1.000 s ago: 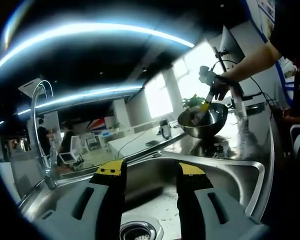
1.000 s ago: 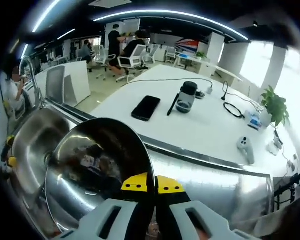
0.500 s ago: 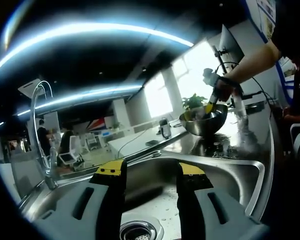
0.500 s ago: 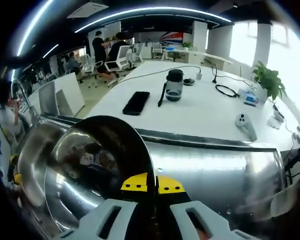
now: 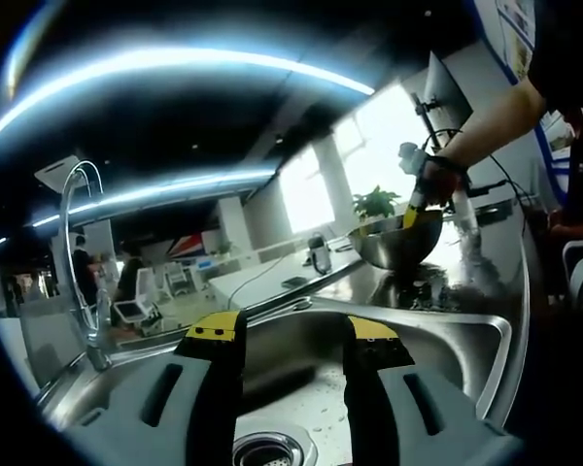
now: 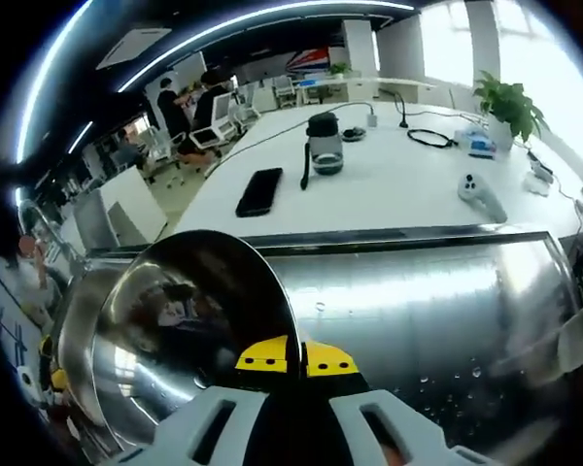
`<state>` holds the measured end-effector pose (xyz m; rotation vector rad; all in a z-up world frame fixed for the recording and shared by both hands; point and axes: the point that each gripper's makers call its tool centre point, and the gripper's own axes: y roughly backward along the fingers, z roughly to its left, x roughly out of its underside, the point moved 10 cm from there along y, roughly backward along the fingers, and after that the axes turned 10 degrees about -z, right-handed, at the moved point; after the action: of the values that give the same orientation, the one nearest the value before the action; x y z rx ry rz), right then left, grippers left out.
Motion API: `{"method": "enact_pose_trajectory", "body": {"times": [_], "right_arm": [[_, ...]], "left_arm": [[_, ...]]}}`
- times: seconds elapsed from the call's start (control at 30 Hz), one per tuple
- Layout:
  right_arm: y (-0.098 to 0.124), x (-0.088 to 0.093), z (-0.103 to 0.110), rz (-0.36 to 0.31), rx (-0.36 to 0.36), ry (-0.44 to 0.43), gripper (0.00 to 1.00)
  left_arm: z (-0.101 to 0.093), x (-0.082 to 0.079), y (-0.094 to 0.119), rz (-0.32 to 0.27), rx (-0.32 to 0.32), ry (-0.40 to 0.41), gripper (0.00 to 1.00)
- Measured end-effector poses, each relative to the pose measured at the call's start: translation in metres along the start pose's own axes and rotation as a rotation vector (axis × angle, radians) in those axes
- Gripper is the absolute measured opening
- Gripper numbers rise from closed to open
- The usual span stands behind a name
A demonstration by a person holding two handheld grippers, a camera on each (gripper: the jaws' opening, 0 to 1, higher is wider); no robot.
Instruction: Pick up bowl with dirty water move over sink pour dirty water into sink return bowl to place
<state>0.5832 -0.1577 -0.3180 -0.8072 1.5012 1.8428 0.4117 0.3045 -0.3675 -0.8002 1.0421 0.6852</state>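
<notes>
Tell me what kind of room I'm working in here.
Probably an open-plan office with a sink station: a stainless sink with a faucet beside a white table holding a phone and a bottle, office chairs beyond.

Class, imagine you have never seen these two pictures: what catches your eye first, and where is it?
The shiny steel bowl dominates the lower left of the right gripper view, its rim pinched in the right claw. Beyond it runs the wet steel drainboard, then a white table with a black phone. In the left gripper view, the open left claw hangs over the sink.
</notes>
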Motion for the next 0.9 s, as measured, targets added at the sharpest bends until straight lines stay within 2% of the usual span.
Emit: {"method": "enact_pose_trajectory", "body": {"times": [0.2,0.5,0.6,0.8,0.83,0.9], "right_arm": [[0.007,0.009,0.001,0.022,-0.013,-0.026,0.00],[0.008,0.012,-0.002,0.005,0.013,-0.035,0.00],[0.006,0.009,-0.001,-0.024,0.023,0.035,0.00],[0.010,0.006,0.013,-0.046,0.022,0.091,0.02],[0.010,0.007,0.012,-0.048,0.031,0.124,0.02],[0.009,0.008,0.011,-0.053,0.027,0.126,0.03]], "left_arm": [[0.000,-0.001,0.001,-0.011,0.009,0.001,0.39],[-0.001,-0.002,0.001,-0.015,0.021,0.003,0.39],[-0.001,-0.002,0.001,-0.019,0.018,0.005,0.39],[-0.001,-0.003,0.002,-0.024,0.019,0.008,0.39],[-0.001,-0.003,0.002,-0.024,0.020,0.006,0.39],[-0.001,-0.003,0.002,-0.025,0.025,0.003,0.39]]}}
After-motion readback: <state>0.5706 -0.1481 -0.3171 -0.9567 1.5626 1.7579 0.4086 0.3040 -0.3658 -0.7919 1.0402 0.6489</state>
